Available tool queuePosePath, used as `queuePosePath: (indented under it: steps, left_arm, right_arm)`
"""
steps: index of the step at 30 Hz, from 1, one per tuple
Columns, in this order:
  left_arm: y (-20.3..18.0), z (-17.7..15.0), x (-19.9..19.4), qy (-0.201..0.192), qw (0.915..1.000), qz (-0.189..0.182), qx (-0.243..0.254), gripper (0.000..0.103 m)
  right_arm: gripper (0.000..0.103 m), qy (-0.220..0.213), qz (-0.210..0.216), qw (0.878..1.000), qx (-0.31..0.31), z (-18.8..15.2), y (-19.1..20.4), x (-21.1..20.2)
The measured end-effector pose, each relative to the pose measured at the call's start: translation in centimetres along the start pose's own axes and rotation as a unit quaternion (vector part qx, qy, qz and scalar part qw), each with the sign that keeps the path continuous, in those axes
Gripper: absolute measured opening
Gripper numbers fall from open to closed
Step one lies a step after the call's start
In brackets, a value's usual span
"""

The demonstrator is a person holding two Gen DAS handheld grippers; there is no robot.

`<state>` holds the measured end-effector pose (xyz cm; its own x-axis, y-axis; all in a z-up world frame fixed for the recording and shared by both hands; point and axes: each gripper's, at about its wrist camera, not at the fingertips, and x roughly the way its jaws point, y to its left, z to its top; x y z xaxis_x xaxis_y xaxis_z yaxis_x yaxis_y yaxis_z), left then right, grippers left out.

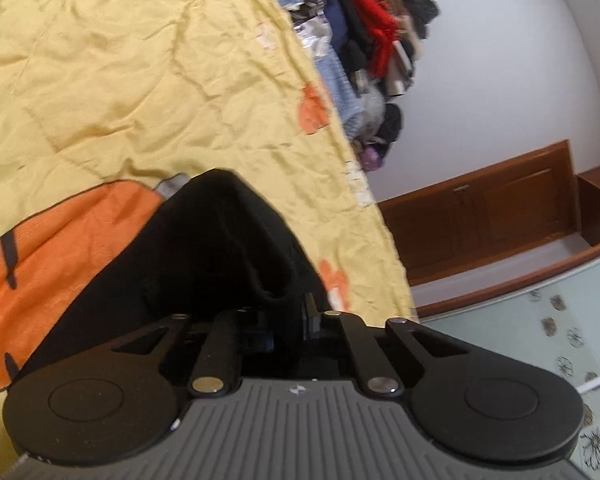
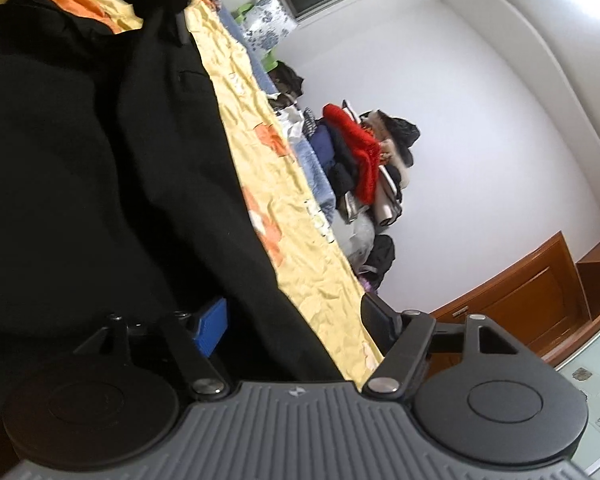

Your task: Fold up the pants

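Black pants lie on the yellow bedspread. Left tongs pinched on a pants fold; right tongs spread wide (cloth between, pads not pressing).

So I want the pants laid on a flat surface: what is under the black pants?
The black pants lie on a wrinkled yellow bedspread with orange patches. How the cover looks directly beneath them cannot be seen; the fabric hides it.
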<state>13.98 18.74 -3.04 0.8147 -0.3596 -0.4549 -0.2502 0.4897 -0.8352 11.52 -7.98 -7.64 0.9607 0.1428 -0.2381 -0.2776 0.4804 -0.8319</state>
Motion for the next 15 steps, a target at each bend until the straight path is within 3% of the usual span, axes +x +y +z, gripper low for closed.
queuePosePath:
  steps: [4, 6, 7, 8, 9, 11, 15]
  left_arm:
    - [-0.7, 0.1, -1.1, -0.011, 0.9989, -0.045, -0.005, 0.009]
    - [-1.0, 0.4, -1.6, -0.016, 0.9986, -0.049, -0.008, 0.009]
    - [-0.9, 0.5, -1.8, -0.014, 0.9984, -0.053, -0.011, 0.009]
    - [-0.9, 0.6, -1.8, -0.01, 0.9983, -0.055, -0.014, 0.009]
    - [-0.9, 0.6, -1.9, -0.008, 0.9985, -0.053, -0.014, 0.009]
    - [-0.7, 0.5, -2.2, -0.005, 0.9991, -0.042, -0.009, 0.009]
    - [-0.4, 0.2, -3.3, -0.002, 0.9996, -0.009, 0.026, 0.009]
  right_arm:
    - [0.071, -0.009, 0.002, 1.0, 0.007, 0.2, 0.1, 0.5]
    - [0.07, -0.013, 0.011, 1.0, 0.015, 0.2, -0.2, 0.9]
    - [0.054, -0.012, 0.026, 0.999, 0.024, 0.2, -0.5, 1.2]
    - [0.02, -0.009, 0.04, 0.999, 0.032, 0.2, -0.8, 1.5]
    - [0.011, -0.003, 0.053, 0.998, 0.036, 0.3, -0.9, 1.8]
    - [0.005, -0.001, 0.052, 0.998, 0.032, 0.4, -0.6, 1.6]
    - [0.003, -0.016, 0.047, 0.999, 0.014, 0.8, -0.3, -1.4]
